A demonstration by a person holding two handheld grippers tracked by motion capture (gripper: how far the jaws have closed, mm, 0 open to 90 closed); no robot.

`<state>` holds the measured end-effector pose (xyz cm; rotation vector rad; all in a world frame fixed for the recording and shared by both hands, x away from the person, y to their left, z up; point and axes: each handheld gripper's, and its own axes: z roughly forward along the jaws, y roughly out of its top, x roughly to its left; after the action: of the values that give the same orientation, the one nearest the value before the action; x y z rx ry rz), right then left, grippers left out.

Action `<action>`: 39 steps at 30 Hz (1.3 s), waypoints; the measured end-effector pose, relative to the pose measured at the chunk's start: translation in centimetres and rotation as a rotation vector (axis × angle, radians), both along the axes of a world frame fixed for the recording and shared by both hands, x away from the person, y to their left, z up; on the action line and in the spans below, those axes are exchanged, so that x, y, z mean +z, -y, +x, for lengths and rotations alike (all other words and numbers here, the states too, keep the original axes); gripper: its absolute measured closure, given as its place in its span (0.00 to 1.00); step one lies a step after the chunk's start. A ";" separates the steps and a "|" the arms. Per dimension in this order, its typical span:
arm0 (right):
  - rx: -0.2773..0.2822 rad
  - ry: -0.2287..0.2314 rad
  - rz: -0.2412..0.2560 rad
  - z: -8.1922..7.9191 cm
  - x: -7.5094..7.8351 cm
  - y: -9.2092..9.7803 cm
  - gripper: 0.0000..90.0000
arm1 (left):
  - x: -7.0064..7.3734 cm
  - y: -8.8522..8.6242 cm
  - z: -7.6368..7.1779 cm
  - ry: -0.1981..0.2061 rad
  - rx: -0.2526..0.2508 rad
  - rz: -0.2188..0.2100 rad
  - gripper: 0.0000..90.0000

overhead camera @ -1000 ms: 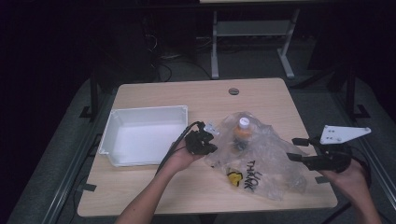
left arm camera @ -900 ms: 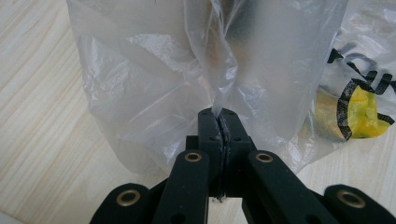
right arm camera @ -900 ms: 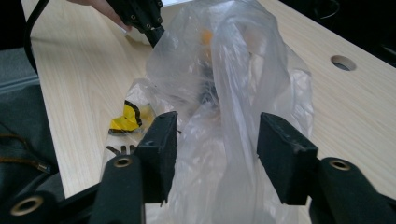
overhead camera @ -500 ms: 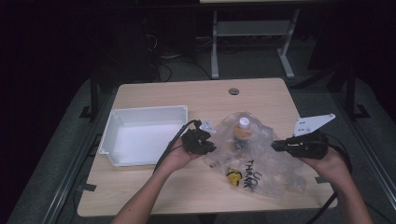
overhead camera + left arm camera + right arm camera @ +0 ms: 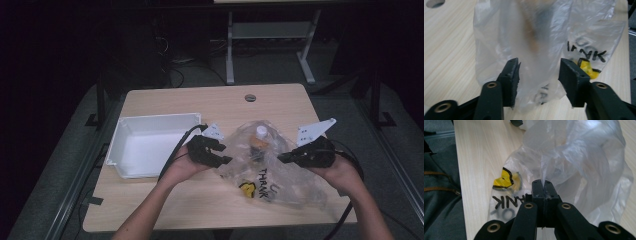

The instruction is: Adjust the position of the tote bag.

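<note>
A clear plastic bag (image 5: 265,172) with black lettering and a yellow print (image 5: 504,180) lies crumpled on the wooden table (image 5: 200,100). Inside it stands a bottle (image 5: 259,140) with a white cap and orange contents. My left gripper (image 5: 222,152) is at the bag's left edge. In the left gripper view this gripper (image 5: 539,72) is open, with a fold of the bag (image 5: 544,37) hanging between its jaws. My right gripper (image 5: 281,158) is at the bag's right side. In the right gripper view it (image 5: 543,186) is shut, pinching a ridge of the bag's film (image 5: 579,157).
A white rectangular bin (image 5: 150,122) stands on the table's left half, just left of my left hand. A round cable hole (image 5: 250,97) sits near the far edge. A metal stand (image 5: 265,35) is on the floor beyond the table.
My right gripper has moved left from near the table's right edge onto the bag's right side and now pinches it. The left gripper has hardly moved.
</note>
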<state>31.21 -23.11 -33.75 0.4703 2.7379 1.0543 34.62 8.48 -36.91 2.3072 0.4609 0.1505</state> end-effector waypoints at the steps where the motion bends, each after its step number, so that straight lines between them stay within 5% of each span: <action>1: 0.008 0.002 -0.006 0.1 0.2 -0.3 0.99 | 0.2 0.0 -0.2 0.007 -0.006 -0.001 0.53; 14: 0.073 0.013 -0.023 1.2 1.7 -3.9 0.99 | 1.4 0.5 -1.4 0.032 -0.041 -0.053 0.49; 39: 0.085 -0.007 -0.020 1.7 1.8 -5.0 0.99 | 1.1 2.2 -2.2 0.038 -0.089 -0.061 0.46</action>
<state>32.86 -18.15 -31.91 0.3586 2.7940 1.0452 32.43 6.31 -35.80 2.2561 0.3385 0.1347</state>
